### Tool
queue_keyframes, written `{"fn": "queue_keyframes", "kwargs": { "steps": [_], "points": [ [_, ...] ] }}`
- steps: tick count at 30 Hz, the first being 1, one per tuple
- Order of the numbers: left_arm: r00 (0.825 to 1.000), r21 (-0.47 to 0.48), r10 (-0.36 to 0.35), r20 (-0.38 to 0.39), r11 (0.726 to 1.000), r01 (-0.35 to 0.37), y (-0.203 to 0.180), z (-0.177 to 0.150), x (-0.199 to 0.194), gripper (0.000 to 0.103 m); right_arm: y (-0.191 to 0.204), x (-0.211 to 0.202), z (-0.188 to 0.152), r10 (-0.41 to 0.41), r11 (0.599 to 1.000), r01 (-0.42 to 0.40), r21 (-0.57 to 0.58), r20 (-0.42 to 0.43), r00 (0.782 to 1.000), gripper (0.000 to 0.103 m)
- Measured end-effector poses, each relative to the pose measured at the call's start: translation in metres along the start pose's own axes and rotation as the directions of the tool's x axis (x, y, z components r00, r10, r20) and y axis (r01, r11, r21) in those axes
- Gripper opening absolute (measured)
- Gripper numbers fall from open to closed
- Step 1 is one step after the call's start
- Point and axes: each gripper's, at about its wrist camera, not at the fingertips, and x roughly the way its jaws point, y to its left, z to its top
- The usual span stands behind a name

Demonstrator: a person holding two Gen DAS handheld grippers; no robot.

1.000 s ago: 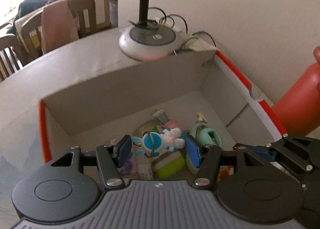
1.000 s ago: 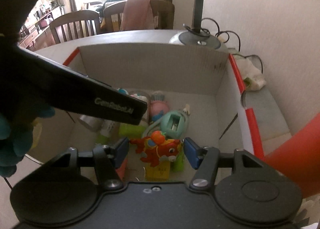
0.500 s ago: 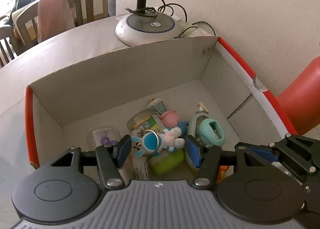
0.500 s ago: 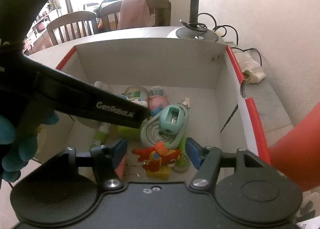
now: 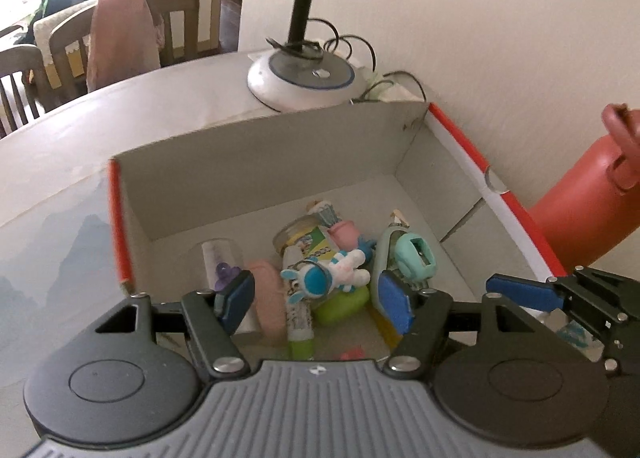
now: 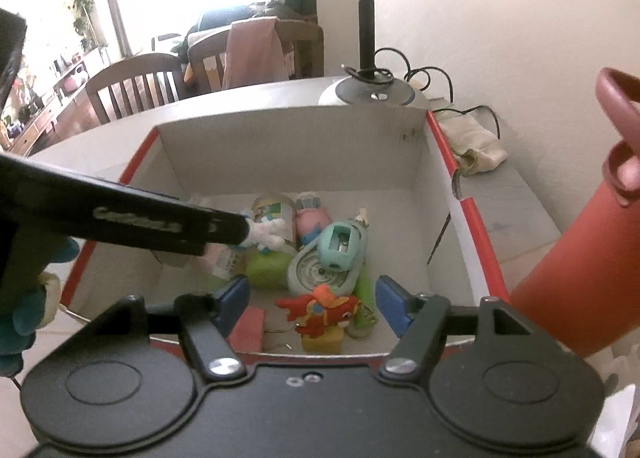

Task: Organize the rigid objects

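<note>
A cardboard box (image 5: 256, 162) with red edges holds several small toys and stationery items. In the left wrist view my left gripper (image 5: 316, 296) is open above the box, and a blue-and-white bunny keychain (image 5: 326, 276) lies on the pile between its fingers. In the right wrist view my right gripper (image 6: 312, 300) is open over the near side of the box (image 6: 288, 138), above a red dragon toy (image 6: 324, 312) that lies on the box floor. A teal sharpener (image 6: 342, 244) sits on a round tape dispenser.
A lamp base (image 5: 300, 78) with cables stands behind the box. A red bottle (image 6: 576, 278) stands right of the box against the wall. A crumpled cloth (image 6: 478, 144) lies by the wall. Chairs (image 6: 132, 88) stand beyond the table.
Both grippers have pulled back and up from the box. The bunny keychain and the red dragon toy, held a second ago, now lie in the box. Both jaws have opened wider.
</note>
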Motion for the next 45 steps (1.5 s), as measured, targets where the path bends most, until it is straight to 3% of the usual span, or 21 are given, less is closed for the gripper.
{"fn": "queue_keyframes", "kwargs": {
  "steps": [10,13,21,25,30,34,45],
  "points": [
    [0.996,0.011,-0.040,0.085,0.999,0.039,0.017,-0.017,-0.058,0.069,0.018,-0.034,-0.003,0.003,0.999,-0.007,0.050,0.075,0.997,0.075],
    [0.992,0.021,-0.057,0.111,0.998,0.055,0.021,-0.024,-0.077,0.078,0.025,-0.046,-0.006,0.001,0.998,-0.007,0.059,0.100,0.995,0.079],
    [0.984,0.044,-0.075,0.162,0.997,0.069,0.030,-0.042,-0.119,0.078,0.041,-0.078,-0.017,-0.001,0.996,-0.014,0.091,0.169,0.986,0.085],
    [0.981,0.044,-0.085,0.176,0.996,0.078,0.037,-0.051,-0.135,0.085,0.051,-0.095,-0.024,0.006,0.994,-0.029,0.105,0.214,0.977,0.090],
    [0.980,0.060,-0.068,0.188,0.997,0.058,0.040,-0.064,-0.152,0.088,0.062,-0.113,-0.032,0.004,0.993,-0.035,0.109,0.273,0.962,0.099],
    [0.978,0.074,-0.065,0.196,0.996,0.051,0.041,-0.075,-0.162,0.101,0.071,-0.120,-0.038,0.010,0.994,-0.039,0.099,0.284,0.959,0.102],
    [0.972,0.101,-0.066,0.227,0.994,0.044,0.039,-0.093,-0.182,0.101,0.086,-0.142,-0.051,0.011,0.994,-0.045,0.099,0.319,0.948,0.102]
  ]
}}
